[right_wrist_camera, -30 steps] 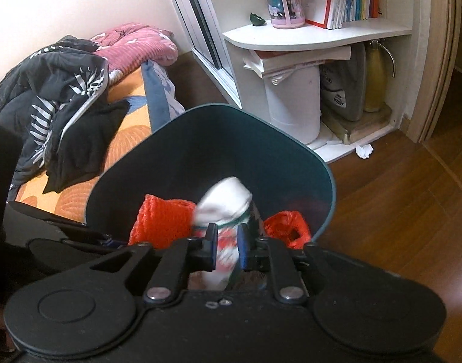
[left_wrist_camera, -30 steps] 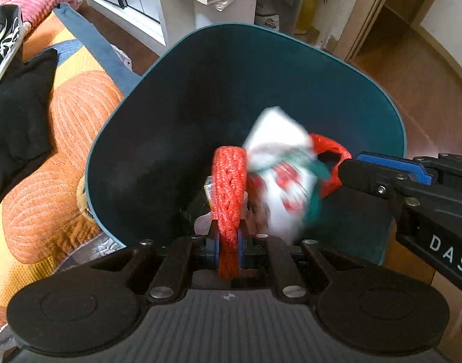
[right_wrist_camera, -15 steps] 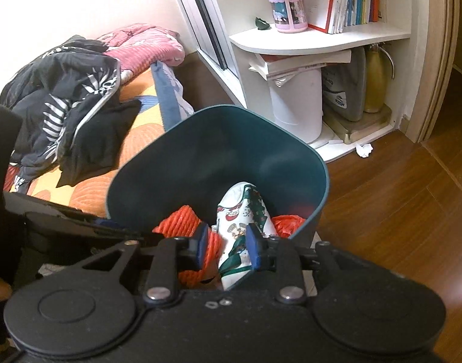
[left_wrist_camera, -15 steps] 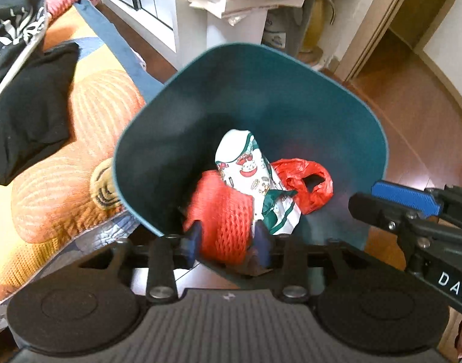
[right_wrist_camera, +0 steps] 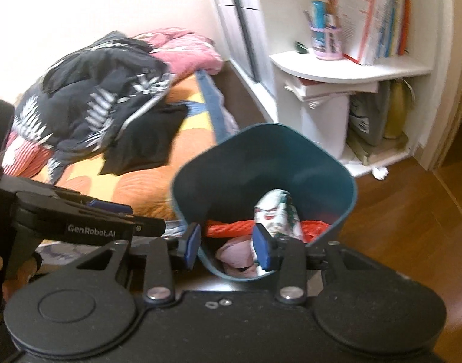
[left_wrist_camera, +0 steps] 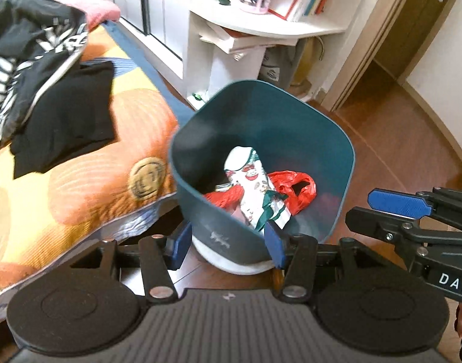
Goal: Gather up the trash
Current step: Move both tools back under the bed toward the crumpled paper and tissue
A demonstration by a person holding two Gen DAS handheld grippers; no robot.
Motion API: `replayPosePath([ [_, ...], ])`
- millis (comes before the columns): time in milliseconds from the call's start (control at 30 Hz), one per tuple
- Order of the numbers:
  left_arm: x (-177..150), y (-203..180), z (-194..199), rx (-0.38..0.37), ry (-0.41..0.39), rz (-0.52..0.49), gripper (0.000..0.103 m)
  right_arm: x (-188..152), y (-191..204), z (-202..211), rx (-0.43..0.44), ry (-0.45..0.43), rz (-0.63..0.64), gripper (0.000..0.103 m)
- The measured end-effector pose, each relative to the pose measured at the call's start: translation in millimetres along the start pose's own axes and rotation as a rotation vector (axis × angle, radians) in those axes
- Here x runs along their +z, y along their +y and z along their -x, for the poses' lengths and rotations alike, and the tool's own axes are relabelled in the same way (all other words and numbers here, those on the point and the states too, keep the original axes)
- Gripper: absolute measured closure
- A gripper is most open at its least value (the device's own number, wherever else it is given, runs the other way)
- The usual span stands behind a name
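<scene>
A teal bin (left_wrist_camera: 291, 115) stands on the floor beside the bed. In it lie a white and green printed wrapper (left_wrist_camera: 252, 181), a red net (left_wrist_camera: 227, 196) and a red plastic bag (left_wrist_camera: 297, 187). My left gripper (left_wrist_camera: 227, 243) hovers above the bin's near wall, its jaws opening and holding nothing. My right gripper (left_wrist_camera: 379, 211) enters from the right, also empty. In the right wrist view the right gripper (right_wrist_camera: 227, 246) hangs over the bin's (right_wrist_camera: 291, 151) near rim, jaws opening, with the wrapper (right_wrist_camera: 276, 208) and net (right_wrist_camera: 231, 227) lying below. The left gripper (right_wrist_camera: 109, 214) is at the left.
A bed with an orange quilt (left_wrist_camera: 88, 181) and a heap of dark clothes (left_wrist_camera: 49, 96) lies left of the bin. A white shelf unit (right_wrist_camera: 345, 69) with books and a pen cup stands behind it. A crumpled white scrap (right_wrist_camera: 380, 173) lies on the wooden floor (right_wrist_camera: 412, 227).
The left gripper let go of the red net and the right one let go of the wrapper. Both pieces dropped into the bin. Both grippers rose, drew back, and their jaws widened.
</scene>
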State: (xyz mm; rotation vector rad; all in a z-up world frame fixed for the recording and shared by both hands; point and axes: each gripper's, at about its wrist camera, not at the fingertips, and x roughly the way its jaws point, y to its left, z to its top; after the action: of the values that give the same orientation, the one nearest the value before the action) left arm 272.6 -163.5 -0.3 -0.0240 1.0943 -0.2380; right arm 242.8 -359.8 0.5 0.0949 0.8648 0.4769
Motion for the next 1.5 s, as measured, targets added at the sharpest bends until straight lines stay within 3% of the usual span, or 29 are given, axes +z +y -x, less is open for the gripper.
replayPosePath([
  [167, -21, 31, 32, 0.010, -0.041, 0.042, 0.039, -1, 36, 7, 0.048, -0.001, 0.066, 0.056],
  [367, -50, 70, 59, 0.031, -0.072, 0.096, 0.034, -4, 77, 3, 0.113, 0.015, 0.107, 0.053],
  [600, -90, 120, 76, 0.069, -0.086, 0.154, 0.022, -18, 135, -24, 0.182, 0.087, 0.178, 0.051],
  [733, -112, 154, 71, 0.099, -0.077, 0.203, 0.020, -34, 169, -51, 0.208, 0.147, 0.235, 0.051],
  [1000, -161, 238, 21, 0.153, 0.056, 0.315, 0.019, -77, 205, -138, 0.233, 0.350, 0.249, 0.050],
  [1267, -212, 316, -69, 0.226, 0.247, 0.358, 0.019, -123, 210, -235, 0.208, 0.518, 0.243, 0.050],
  [1500, -251, 356, -147, 0.213, 0.423, 0.390, 0.019, -169, 207, -320, 0.169, 0.660, 0.232, 0.050],
])
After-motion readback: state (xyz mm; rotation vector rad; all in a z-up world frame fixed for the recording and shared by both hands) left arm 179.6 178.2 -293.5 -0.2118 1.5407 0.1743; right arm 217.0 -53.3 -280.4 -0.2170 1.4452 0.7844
